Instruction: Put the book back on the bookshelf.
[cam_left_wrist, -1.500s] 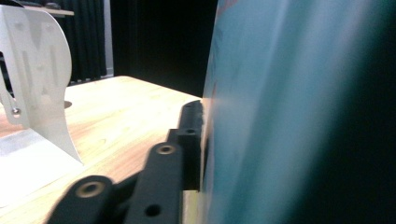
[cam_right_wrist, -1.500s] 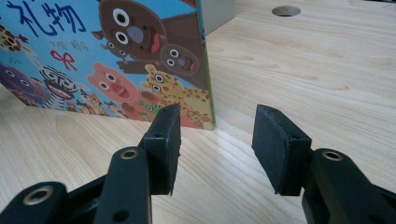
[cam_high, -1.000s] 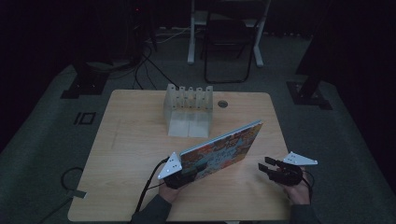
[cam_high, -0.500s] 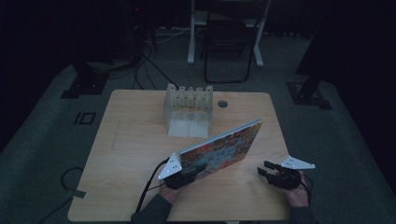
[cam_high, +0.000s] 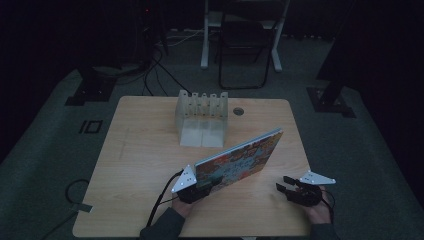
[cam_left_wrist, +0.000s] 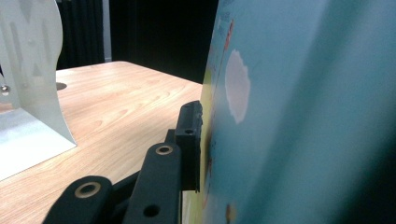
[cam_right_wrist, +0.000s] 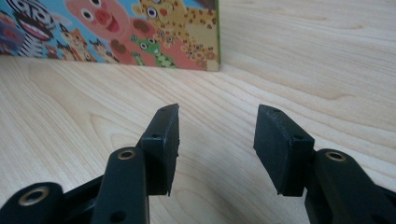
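A colourful picture book (cam_high: 240, 157) with cartoon animals stands tilted on its edge on the wooden table (cam_high: 145, 150). My left gripper (cam_high: 207, 184) is shut on the book's near left corner. In the left gripper view one black finger (cam_left_wrist: 189, 140) presses flat against the book's cover (cam_left_wrist: 289, 116), and the other is hidden behind it. My right gripper (cam_high: 286, 186) rests low at the table's front right, apart from the book. It is open with only bare wood between its fingertips (cam_right_wrist: 217, 135), and the book's cover (cam_right_wrist: 116, 32) stands ahead of them.
A white slotted rack (cam_high: 202, 112) stands at the table's back middle, with a small round hole (cam_high: 238, 111) in the tabletop beside it. A chair (cam_high: 247, 45) and cables sit on the dark floor beyond. Bare wood lies left of the book.
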